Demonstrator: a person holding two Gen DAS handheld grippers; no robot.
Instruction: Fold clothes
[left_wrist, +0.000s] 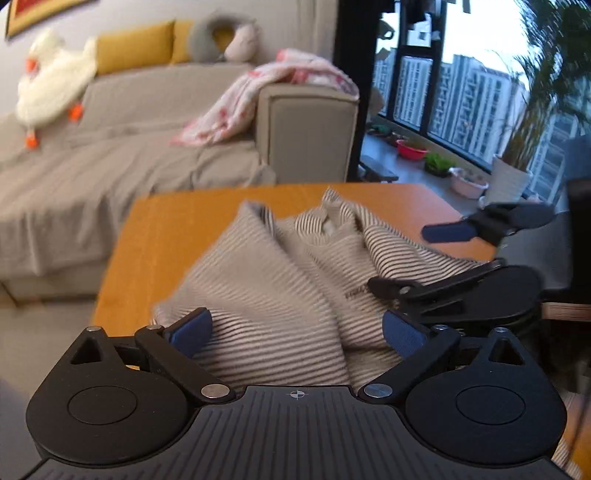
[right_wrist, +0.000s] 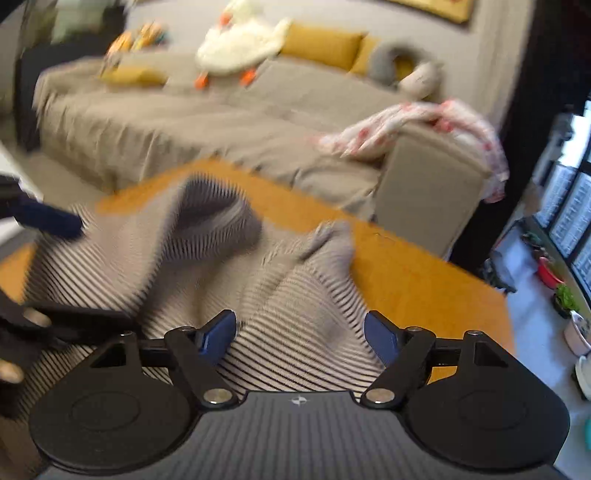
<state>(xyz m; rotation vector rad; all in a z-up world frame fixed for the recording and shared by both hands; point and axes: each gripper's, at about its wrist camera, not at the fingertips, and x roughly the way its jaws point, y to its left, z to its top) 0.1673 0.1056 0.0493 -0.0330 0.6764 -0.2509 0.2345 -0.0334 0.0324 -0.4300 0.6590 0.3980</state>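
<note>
Spreading wide, our left gripper (left_wrist: 295, 332) and right gripper (right_wrist: 300, 334) show blue felt-like pads over the striped garment (left_wrist: 280, 280), pinching nothing. Its ribbed knit lies rumpled in soft peaks mid-frame on the smooth orange table (left_wrist: 177, 221); blur smears the stripes.

The bench (left_wrist: 166, 229) is mostly taken up by a rumpled striped garment (left_wrist: 280, 280), bunched into tall folds through the middle, so anything crossing there has to go over the humps. Bare orange wood shows on the far-left strip and along the far edge, plus a wider open patch at the right corner (right_wrist: 424, 273) in the right wrist view. Both claws crowd the near side: the right claw (left_wrist: 436, 258) sits just beside the left claw (left_wrist: 295, 332), jaws spread, with cloth between them. Past the far edge, the sofa (left_wrist: 306, 129) arm stands close, with only a narrow floor gap.
</note>
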